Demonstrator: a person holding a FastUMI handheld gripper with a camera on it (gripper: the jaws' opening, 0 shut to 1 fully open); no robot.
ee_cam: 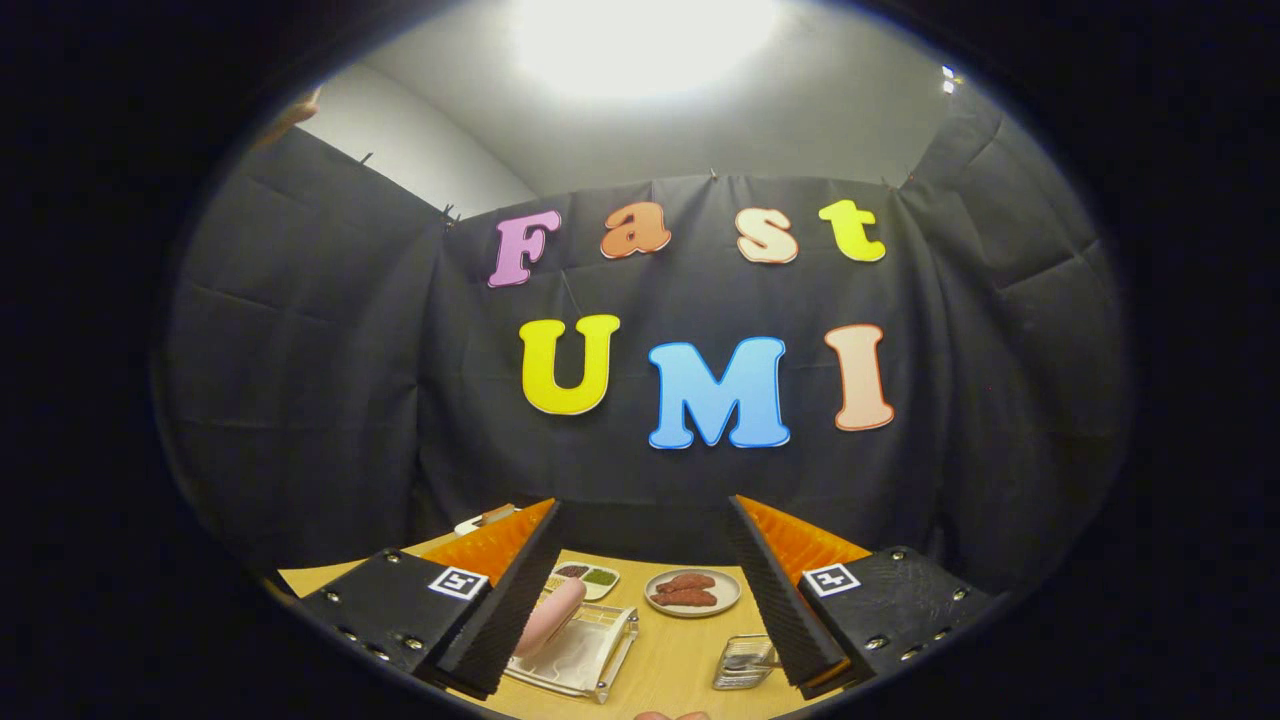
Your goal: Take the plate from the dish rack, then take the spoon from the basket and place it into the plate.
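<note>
The tongs [640,590] stand spread wide and empty, raised above the pale wooden table [680,665] — a stance that suits an approach, nothing being grasped yet. Between the fingers, on the table: a clear plastic dish rack [590,655] holding a pink rounded plate [550,615] propped on edge against its near-left side, so the plate remains to be taken. Just beside the right finger sits a small wire mesh basket [742,663]; the spoon inside it is too small to make out. Beyond lie a round plate of reddish-brown food [692,592] and a white divided tray [585,578] (neither is called for) — both well clear of the rack.
</note>
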